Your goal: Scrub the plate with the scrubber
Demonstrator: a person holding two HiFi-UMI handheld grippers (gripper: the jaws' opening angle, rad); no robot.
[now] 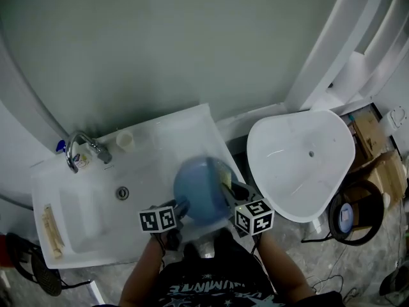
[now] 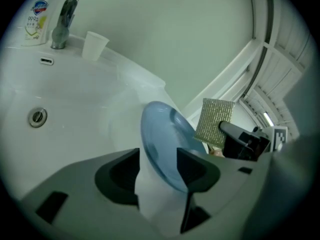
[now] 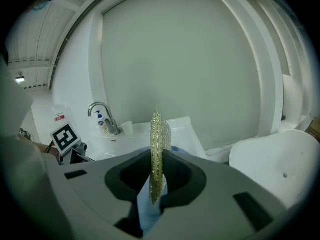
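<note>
A blue plate [image 1: 201,189] stands on edge over the right end of the white sink [image 1: 77,190]. My left gripper [image 1: 182,206] is at its near rim. In the left gripper view the plate [image 2: 165,144] sits between the wide-apart jaws of the left gripper [image 2: 158,164], with a gap on the left side, so the pads do not press it. My right gripper [image 1: 229,190] is shut on a gold glittery scrubber [image 1: 225,183], held against the plate's right face. The scrubber [image 3: 158,149] shows edge-on between the right gripper [image 3: 159,184] jaws, with the plate [image 3: 147,209] just below.
A faucet [image 1: 80,147], a small white cup [image 1: 124,139] and the drain [image 1: 122,193] lie to the left in the sink. A soap bottle [image 2: 36,16] stands by the tap. A large white basin [image 1: 300,162] and a black bucket [image 1: 354,213] sit to the right.
</note>
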